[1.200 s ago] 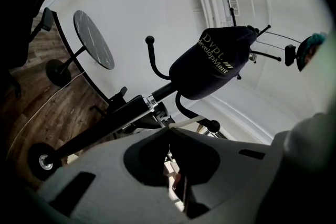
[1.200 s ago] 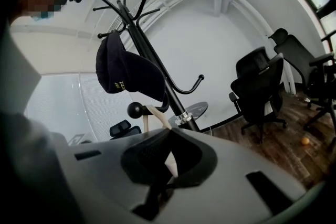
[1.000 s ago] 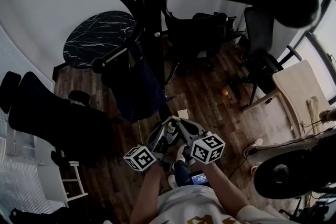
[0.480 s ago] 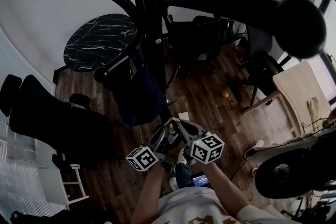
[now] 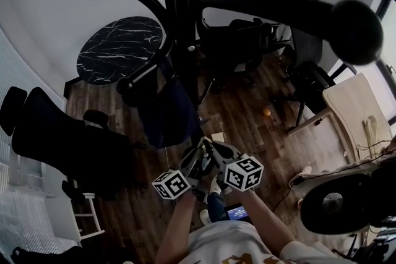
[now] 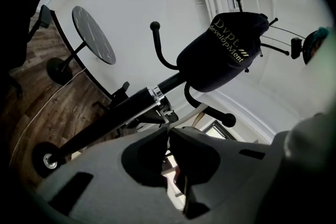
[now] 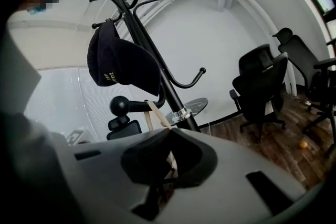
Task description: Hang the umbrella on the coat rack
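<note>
Barely shifted, left gripper [image 6: 169,131] and right gripper [image 7: 169,130] stay clamped on a beige strap [image 7: 157,114] beside the coat rack [image 5: 179,9], navy cap [image 7: 121,63] hanging above, office chairs [image 7: 260,86] behind.

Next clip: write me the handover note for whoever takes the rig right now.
Left claw: shut on a thin beige strap.
Right claw: shut on what looks like the same strap.
The strap runs up to the ball-tipped hook low on the coat rack. A dark cap hangs above. The umbrella itself is not in clear view.
Done: strap is at the hook; I cannot tell whether it is looped over.
Left: seat the loop, open both claws, withdraw.
</note>
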Demonstrator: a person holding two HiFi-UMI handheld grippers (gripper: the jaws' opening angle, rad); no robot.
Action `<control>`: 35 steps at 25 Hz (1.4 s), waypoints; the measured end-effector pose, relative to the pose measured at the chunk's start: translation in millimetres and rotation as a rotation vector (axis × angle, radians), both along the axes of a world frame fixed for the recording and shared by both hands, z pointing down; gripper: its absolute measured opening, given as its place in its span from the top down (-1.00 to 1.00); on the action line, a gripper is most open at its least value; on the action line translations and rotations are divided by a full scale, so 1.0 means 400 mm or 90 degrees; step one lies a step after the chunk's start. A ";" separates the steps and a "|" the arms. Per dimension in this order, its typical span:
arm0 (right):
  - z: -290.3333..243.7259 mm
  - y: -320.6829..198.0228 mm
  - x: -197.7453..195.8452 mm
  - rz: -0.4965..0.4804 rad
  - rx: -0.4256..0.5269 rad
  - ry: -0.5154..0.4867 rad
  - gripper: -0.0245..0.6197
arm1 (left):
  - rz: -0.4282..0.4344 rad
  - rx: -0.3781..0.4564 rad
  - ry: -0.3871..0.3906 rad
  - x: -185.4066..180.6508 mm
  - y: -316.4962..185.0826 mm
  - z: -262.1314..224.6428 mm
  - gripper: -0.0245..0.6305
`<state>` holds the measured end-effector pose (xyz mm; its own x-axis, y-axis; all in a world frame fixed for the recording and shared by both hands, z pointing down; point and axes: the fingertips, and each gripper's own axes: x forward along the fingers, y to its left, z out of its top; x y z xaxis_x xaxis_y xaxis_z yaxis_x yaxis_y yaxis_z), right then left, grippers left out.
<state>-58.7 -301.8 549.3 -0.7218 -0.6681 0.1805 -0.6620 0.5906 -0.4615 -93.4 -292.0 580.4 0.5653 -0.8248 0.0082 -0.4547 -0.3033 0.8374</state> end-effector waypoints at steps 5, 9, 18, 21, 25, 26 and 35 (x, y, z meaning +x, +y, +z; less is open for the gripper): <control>0.002 -0.004 -0.004 -0.009 0.006 0.022 0.89 | 0.009 -0.002 -0.011 0.004 -0.007 0.004 0.86; 0.008 -0.006 -0.013 -0.018 -0.010 0.030 0.89 | 0.016 -0.005 -0.025 0.015 -0.011 0.004 0.86; 0.010 -0.004 -0.025 -0.022 -0.001 0.059 0.87 | 0.023 -0.011 -0.074 0.018 -0.017 0.010 0.85; 0.011 -0.005 -0.024 -0.021 0.000 0.062 0.86 | 0.026 -0.014 -0.077 0.022 -0.017 0.010 0.85; 0.007 0.005 -0.021 -0.022 0.000 0.059 0.82 | 0.032 -0.015 -0.079 0.021 -0.007 0.010 0.80; 0.005 0.006 -0.020 -0.020 0.001 0.057 0.82 | 0.031 -0.013 -0.076 0.018 -0.006 0.006 0.79; -0.007 0.020 -0.010 -0.009 0.006 0.056 0.83 | 0.017 0.035 -0.040 -0.006 -0.011 -0.064 0.70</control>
